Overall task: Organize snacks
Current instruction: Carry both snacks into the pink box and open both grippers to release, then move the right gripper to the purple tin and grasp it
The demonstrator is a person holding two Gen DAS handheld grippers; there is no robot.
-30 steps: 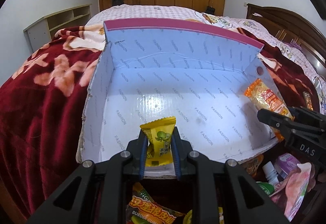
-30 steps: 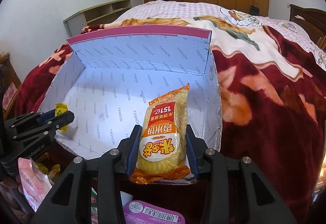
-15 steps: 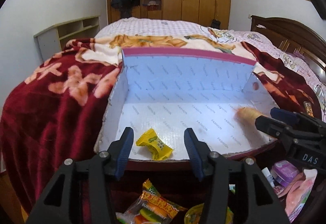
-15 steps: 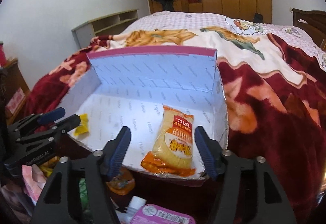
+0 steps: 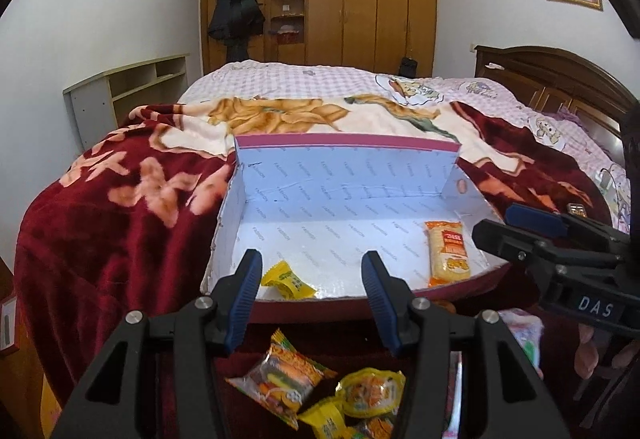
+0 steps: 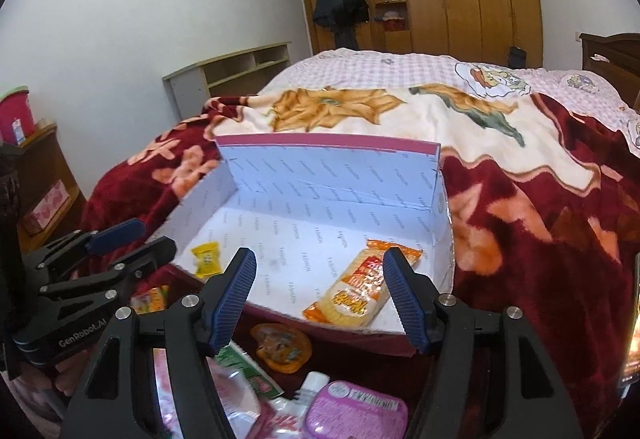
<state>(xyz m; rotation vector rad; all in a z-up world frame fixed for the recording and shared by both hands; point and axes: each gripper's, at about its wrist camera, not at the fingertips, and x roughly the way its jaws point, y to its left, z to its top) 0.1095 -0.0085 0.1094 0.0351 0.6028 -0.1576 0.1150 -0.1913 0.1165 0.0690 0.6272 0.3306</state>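
Two wrist fisheyes, side by side, angled down, near, sharing the open box [image 5: 344, 175] [image 6: 332, 175] on the bed [image 5: 120, 199]

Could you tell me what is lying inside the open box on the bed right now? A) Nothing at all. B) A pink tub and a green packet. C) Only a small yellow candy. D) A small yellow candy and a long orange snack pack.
D: the yellow candy lies near the box's front left corner and the orange snack pack at the front right, both clear of any jaws.
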